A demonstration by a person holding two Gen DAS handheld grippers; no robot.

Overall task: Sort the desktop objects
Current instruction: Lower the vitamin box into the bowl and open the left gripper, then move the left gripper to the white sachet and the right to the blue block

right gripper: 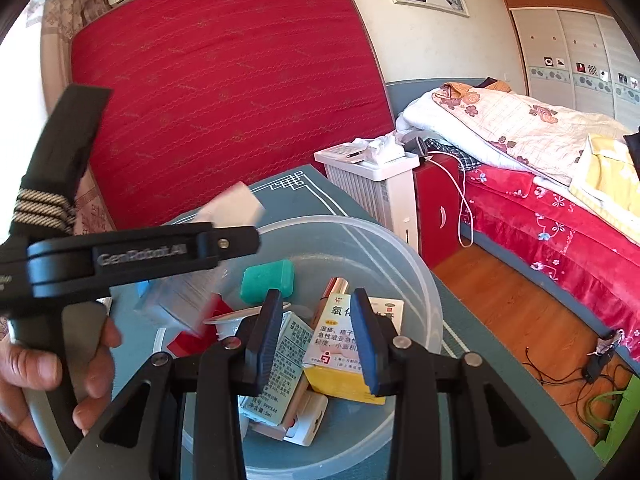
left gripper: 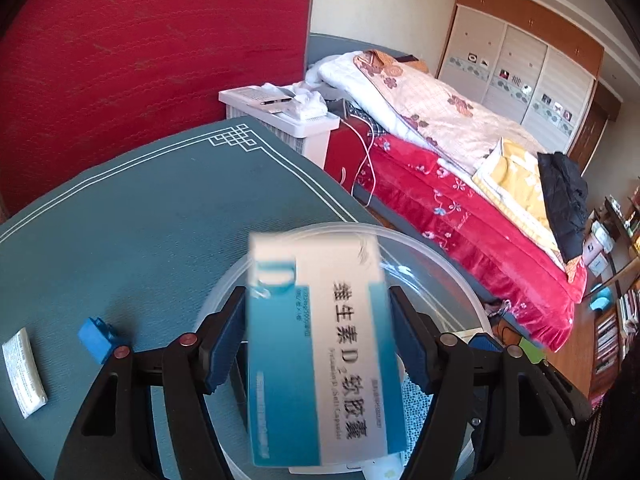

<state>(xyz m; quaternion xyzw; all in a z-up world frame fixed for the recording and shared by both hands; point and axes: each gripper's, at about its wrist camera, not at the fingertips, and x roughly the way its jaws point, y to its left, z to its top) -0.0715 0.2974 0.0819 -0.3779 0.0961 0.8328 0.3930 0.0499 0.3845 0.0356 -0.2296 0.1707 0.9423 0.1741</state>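
Left wrist view: white sachet (left gripper: 24, 372) and blue clip (left gripper: 96, 338) lie far left on the counter (left gripper: 160, 208); left tongs (left gripper: 316, 344) grip a blue-white medicine box (left gripper: 320, 352) over the clear bowl (left gripper: 440, 256). Right wrist view: right tongs (right gripper: 316, 336) partly open, empty, above the bowl's boxes and green case (right gripper: 266, 280)

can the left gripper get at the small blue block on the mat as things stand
Probably not yet: the left gripper has its jaws shut on the blue and white box. The small blue block lies uncovered on the mat, so only the held box hinders.
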